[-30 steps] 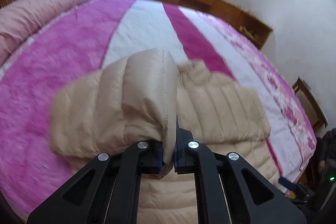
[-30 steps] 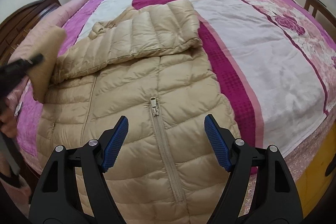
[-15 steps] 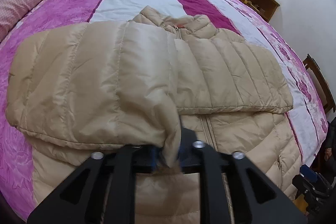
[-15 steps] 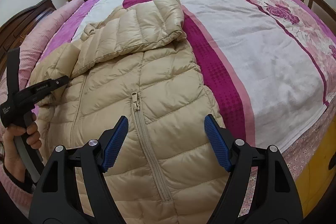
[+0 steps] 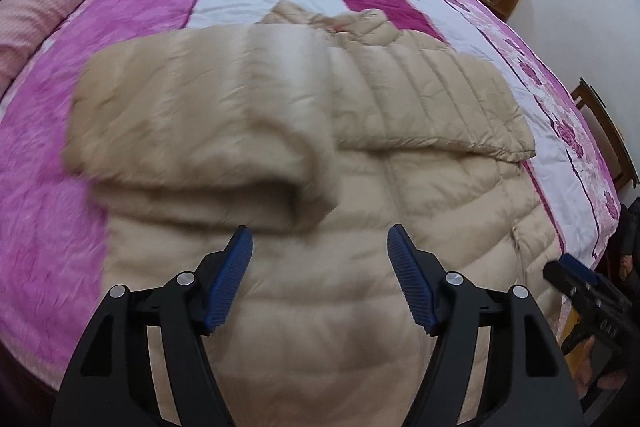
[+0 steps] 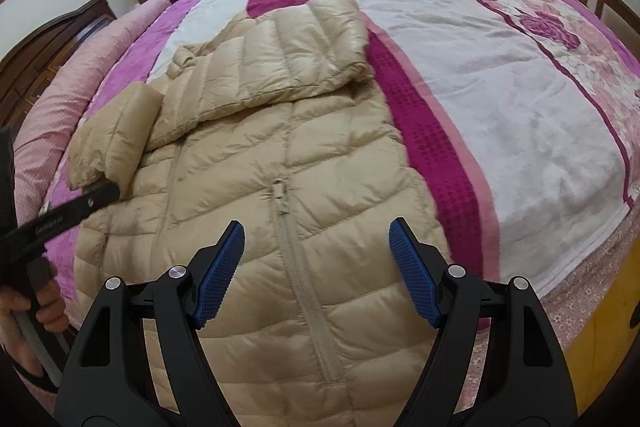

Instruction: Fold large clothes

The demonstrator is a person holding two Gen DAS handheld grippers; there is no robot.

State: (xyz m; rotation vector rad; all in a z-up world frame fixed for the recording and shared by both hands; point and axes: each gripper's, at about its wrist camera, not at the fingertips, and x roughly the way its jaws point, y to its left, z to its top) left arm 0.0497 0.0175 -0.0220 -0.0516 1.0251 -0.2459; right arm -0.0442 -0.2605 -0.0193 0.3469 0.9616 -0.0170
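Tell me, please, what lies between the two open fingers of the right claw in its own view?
In the right wrist view, the right claw frames the beige jacket on the bed; its zipper runs down between the fingers, and nothing is gripped.

Beige quilted puffer jacket point(image 6: 280, 155) lies front-up on the bed, zipped. Both sleeves folded across the chest: one point(image 6: 276, 67) lies flat across the upper chest, the other point(image 5: 200, 131) overlaps it, cuff bunched. Collar points to the far end.
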